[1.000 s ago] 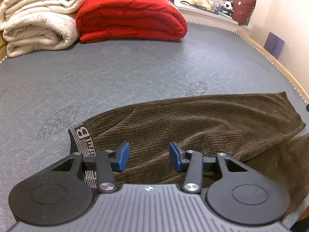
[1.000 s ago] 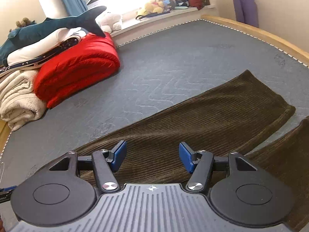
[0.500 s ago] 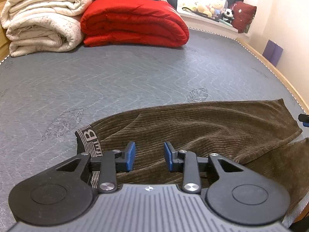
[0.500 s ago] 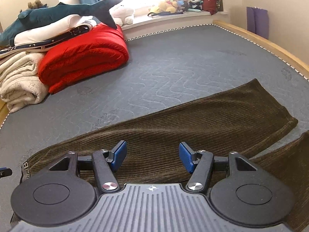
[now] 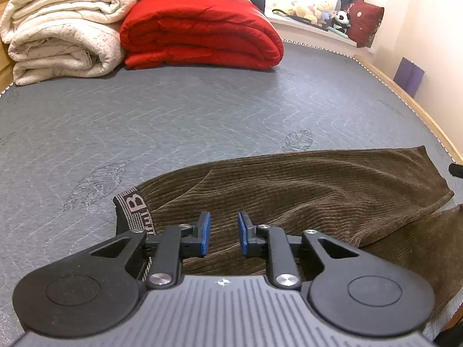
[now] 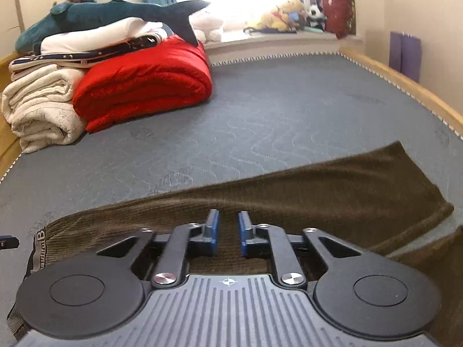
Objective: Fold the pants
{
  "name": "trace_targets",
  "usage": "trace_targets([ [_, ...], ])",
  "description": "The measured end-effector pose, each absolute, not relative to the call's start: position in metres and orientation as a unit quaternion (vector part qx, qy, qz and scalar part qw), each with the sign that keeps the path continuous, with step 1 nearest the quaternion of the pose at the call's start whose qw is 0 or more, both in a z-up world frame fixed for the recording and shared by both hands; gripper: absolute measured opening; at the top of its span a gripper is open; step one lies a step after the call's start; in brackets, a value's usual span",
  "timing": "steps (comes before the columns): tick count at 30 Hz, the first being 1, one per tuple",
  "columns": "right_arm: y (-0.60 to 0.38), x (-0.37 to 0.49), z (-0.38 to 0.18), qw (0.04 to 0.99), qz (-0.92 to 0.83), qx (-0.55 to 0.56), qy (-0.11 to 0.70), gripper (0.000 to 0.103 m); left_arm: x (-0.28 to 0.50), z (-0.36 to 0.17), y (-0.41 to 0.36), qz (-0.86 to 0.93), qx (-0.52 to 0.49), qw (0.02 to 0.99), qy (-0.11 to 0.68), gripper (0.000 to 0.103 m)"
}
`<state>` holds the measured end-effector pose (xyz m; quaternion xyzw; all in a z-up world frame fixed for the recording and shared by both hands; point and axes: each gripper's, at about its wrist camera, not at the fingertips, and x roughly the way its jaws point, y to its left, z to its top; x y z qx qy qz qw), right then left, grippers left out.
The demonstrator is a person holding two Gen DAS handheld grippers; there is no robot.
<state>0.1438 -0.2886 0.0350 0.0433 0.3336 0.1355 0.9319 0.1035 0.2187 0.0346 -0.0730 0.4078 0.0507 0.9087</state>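
On the far left, cream blankets [image 5: 60,37] lie folded at the head of the grey mattress [image 5: 202,115], and a red quilt [image 5: 199,31] sits just beside them on the right. In the right wrist view a plush shark [image 6: 98,14] rests on top of that pile.

The brown corduroy pants [image 5: 318,185] lie flat across the near part of the mattress, waistband [image 5: 134,211] to the left with a large letter B on it, one leg stretching to the right edge and the second leg showing below it at the lower right.

The left gripper [image 5: 222,232] sits over the pants just right of the waistband, its blue pads [image 5: 205,231] a narrow gap apart with nothing pinched between them. The right gripper [image 6: 228,231] sits over the upper leg further to the right, its pads likewise narrowly apart and empty; whether either touches the cloth cannot be told.

Plush toys [image 6: 286,14] line the window sill at the far right.
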Motion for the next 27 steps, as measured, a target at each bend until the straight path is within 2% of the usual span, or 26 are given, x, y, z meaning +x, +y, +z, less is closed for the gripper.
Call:
trace_targets([
  [9,-0.290,0.140,0.041,0.935,0.149,0.026,0.321,0.011,0.113,0.033,0.212,0.048,-0.084,0.910,0.403,0.014],
  [16,-0.291,0.135,0.048,0.941,0.142,0.001,0.306,0.011,0.106,0.056,0.265,0.113,-0.186,0.915,0.341,0.014],
  [22,-0.302,0.136,0.054,0.945,0.145,0.002,0.293,0.011,0.133,0.043,0.285,0.094,-0.228,0.894,0.374,0.014],
  [27,-0.303,0.138,0.054,0.942,0.154,-0.001,0.298,0.011,0.176,0.019,0.287,0.075,-0.192,0.894,0.397,0.015],
])
